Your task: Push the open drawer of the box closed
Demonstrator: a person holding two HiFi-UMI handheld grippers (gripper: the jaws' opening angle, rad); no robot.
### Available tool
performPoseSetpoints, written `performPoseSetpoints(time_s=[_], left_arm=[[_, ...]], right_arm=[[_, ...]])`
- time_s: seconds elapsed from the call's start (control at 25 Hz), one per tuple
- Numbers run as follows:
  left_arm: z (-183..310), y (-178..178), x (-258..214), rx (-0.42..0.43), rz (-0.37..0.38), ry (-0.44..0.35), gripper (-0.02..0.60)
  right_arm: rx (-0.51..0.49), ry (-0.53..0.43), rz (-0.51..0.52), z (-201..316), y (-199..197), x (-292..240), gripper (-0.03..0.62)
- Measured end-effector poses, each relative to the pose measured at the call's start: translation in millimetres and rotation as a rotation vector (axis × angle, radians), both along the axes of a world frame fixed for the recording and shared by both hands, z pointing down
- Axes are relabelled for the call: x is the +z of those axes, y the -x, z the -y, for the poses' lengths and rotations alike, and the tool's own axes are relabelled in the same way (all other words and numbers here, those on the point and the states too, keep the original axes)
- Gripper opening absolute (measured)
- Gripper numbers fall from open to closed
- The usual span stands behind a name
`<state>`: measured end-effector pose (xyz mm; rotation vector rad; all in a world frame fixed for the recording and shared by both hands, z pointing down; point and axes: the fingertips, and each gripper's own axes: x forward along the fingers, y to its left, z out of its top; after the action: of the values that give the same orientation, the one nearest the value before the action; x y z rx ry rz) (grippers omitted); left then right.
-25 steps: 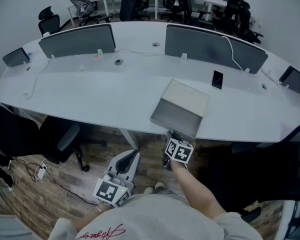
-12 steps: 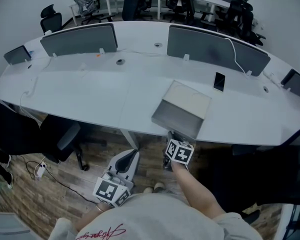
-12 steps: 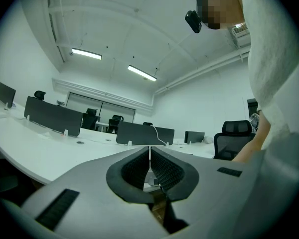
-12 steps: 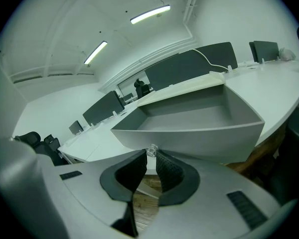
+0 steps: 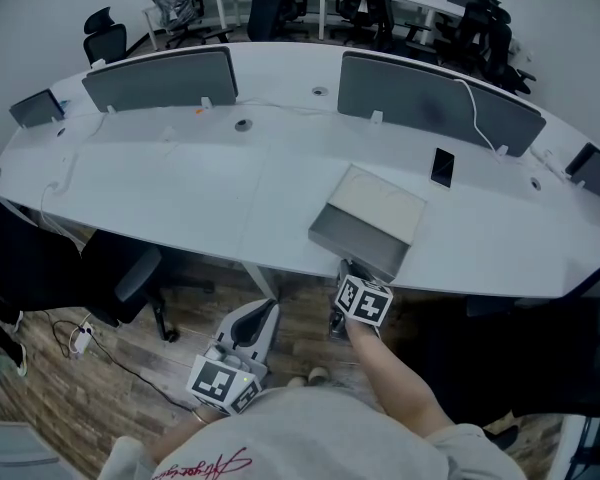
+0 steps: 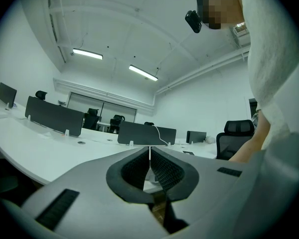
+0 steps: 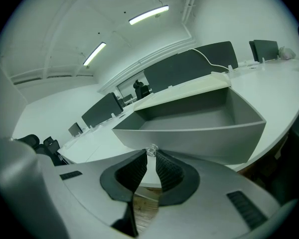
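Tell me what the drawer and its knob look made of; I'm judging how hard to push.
Drawer: matte grey, smooth even walls, likely plastic or painted board. Knob: small, clear, glinting, so glass or acrylic; can't tell which.

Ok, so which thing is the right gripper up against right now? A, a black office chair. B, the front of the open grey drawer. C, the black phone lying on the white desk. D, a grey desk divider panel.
B: the right gripper view shows the right gripper at the front wall of the open grey drawer, its tips closed around the small clear knob there.
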<state>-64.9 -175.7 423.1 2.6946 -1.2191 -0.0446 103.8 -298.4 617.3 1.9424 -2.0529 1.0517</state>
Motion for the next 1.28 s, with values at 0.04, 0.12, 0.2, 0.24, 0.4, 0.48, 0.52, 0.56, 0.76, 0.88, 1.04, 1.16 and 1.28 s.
performPoseSetpoints(time_s=[0.04, 0.12, 0.2, 0.24, 0.4, 0.48, 0.52, 0.56, 0.76, 0.88, 1.04, 1.16, 1.28], left_arm=[[1.2, -0.1, 0.1, -0.002, 0.000, 0.000, 0.020], [3.6, -0.2, -0.3, -0.005, -0.002, 0.000, 0.020], [6.0, -0.5, -0.3, -0.003, -0.002, -0.003, 0.019], [7.0, -0.5, 0.5, -0.001, -0.001, -0.006, 0.020], [10.9, -1.9, 0.5, -0.006, 0.000, 0.000, 0.020], [13.3, -2.6, 0.2, -0.008, 0.002, -0.001, 0.019], [14.5, -2.8, 0.4, -0.009, 0.002, 0.000, 0.018], [15.4, -3.0, 0.7, -0.010, 0.003, 0.000, 0.020], [18.0, -3.6, -1.2, -0.015, 0.006, -0.001, 0.019], [19.4, -4.7, -0.5, -0.020, 0.008, 0.000, 0.020], [21.3, -6.3, -0.1, -0.024, 0.010, -0.001, 0.019], [21.9, -5.9, -0.1, -0.030, 0.011, 0.001, 0.020], [21.8, -5.6, -0.7, -0.037, 0.009, -0.001, 0.020]], right_arm=[[-0.001, 0.000, 0.000, -0.1, 0.0, 0.6, 0.066], [0.003, -0.003, 0.001, 0.7, -0.1, -0.8, 0.066], [0.016, -0.002, 0.011, 3.6, -1.7, -2.8, 0.066], [0.020, 0.001, 0.015, 5.3, -3.0, -3.1, 0.066], [0.018, 0.001, 0.005, 13.6, -9.0, -5.1, 0.066], [0.017, 0.000, 0.007, 17.8, -10.6, -7.5, 0.066], [0.015, -0.003, 0.009, 19.6, -10.6, -8.3, 0.066], [0.013, -0.006, 0.010, 21.1, -10.7, -8.9, 0.066], [0.028, 0.005, 0.006, 24.7, -17.3, -7.5, 0.066], [0.030, 0.002, 0.005, 27.7, -20.2, -7.2, 0.066], [0.034, 0.006, 0.019, 32.4, -22.6, -7.2, 0.066], [0.041, 0.008, 0.021, 32.9, -23.9, -7.3, 0.066], [0.047, 0.008, 0.019, 33.6, -25.4, -7.6, 0.066]])
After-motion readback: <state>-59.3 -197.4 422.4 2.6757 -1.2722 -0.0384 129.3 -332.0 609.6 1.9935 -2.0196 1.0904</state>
